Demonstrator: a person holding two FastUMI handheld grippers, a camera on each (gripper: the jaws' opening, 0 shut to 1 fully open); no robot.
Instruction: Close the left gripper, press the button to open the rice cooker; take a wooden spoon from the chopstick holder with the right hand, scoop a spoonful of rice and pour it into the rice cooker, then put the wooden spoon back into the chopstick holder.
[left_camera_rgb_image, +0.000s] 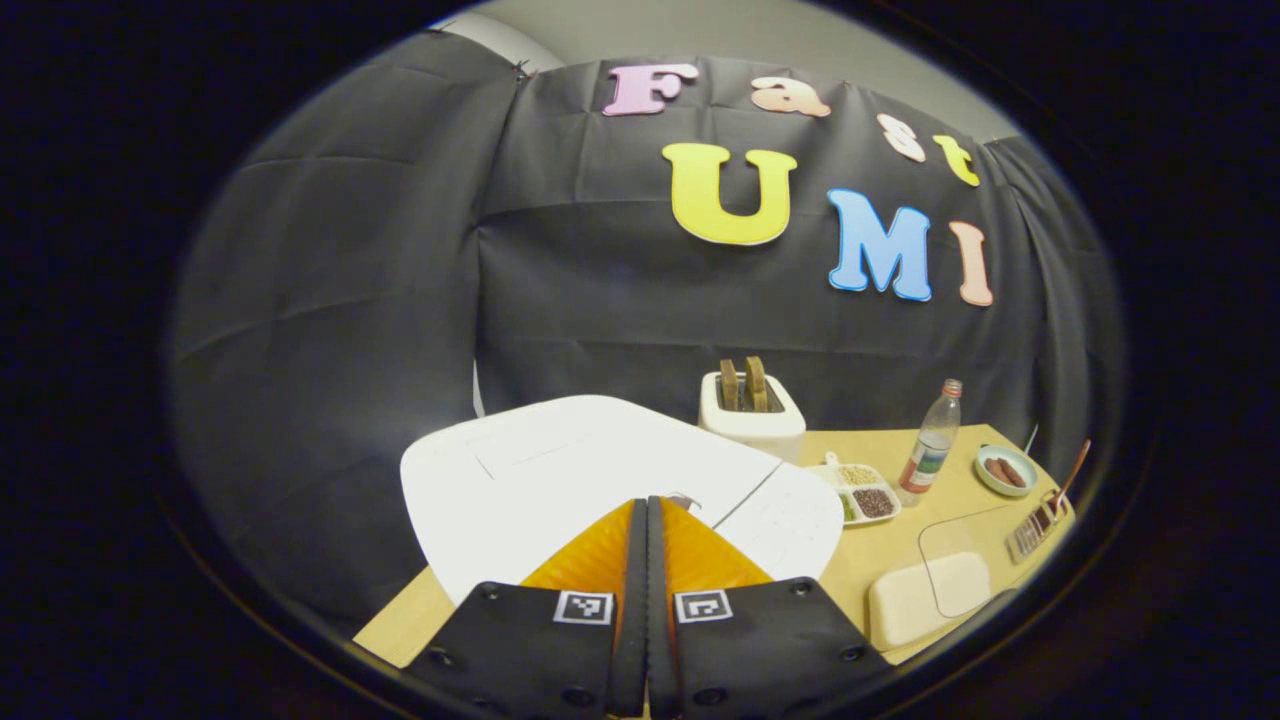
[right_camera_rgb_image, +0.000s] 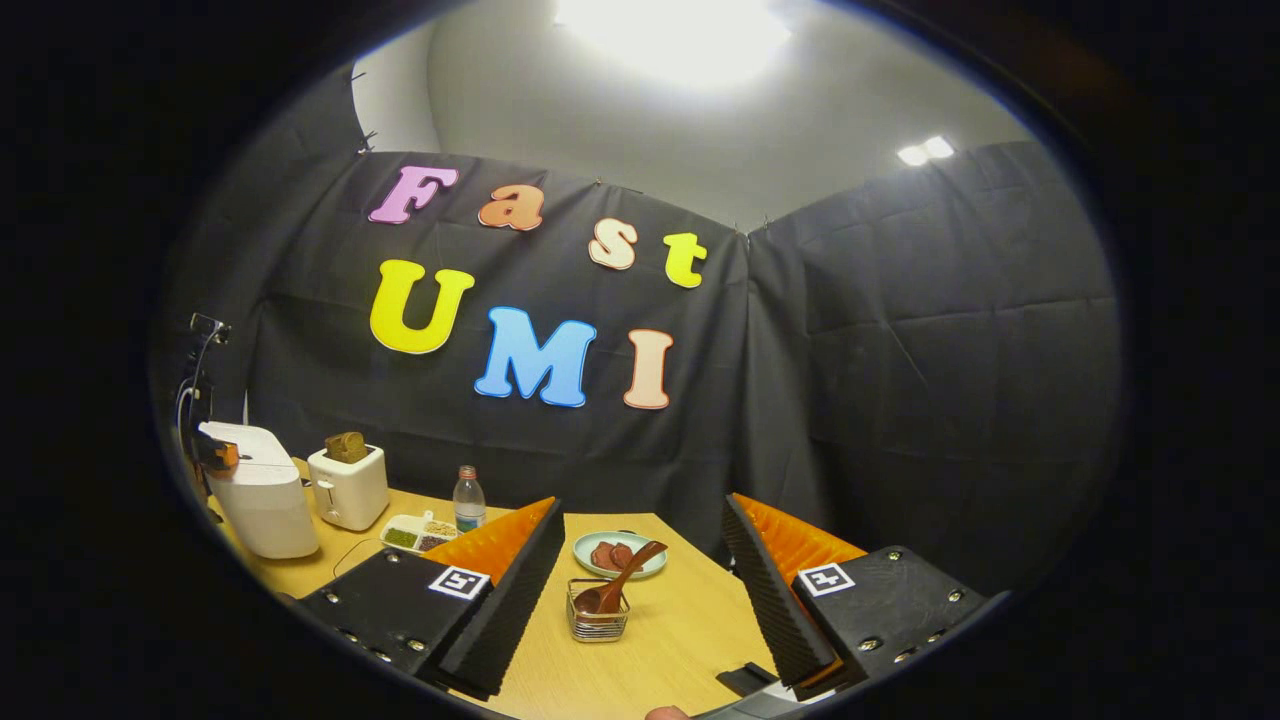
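Note:
The white rice cooker (left_camera_rgb_image: 560, 470) is right below my left gripper (left_camera_rgb_image: 647, 502), lid down. That gripper is shut, its tips at the lid's front edge by the button (left_camera_rgb_image: 686, 500); contact I cannot tell. In the right gripper view the cooker (right_camera_rgb_image: 262, 495) stands far left with the left gripper (right_camera_rgb_image: 216, 455) on top of it. My right gripper (right_camera_rgb_image: 645, 505) is open and holds nothing. Between its fingers, farther off, stands the wire chopstick holder (right_camera_rgb_image: 598, 618) with the wooden spoon (right_camera_rgb_image: 622, 578) leaning in it. The holder (left_camera_rgb_image: 1035, 528) is also at the far right of the left gripper view.
A white toaster (left_camera_rgb_image: 752, 415) with bread stands behind the cooker. Right of it are a divided tray of grains (left_camera_rgb_image: 865, 490), a plastic bottle (left_camera_rgb_image: 932, 440) and a plate of sausage slices (right_camera_rgb_image: 620, 553). A white pad (left_camera_rgb_image: 925, 595) lies near the table's front edge.

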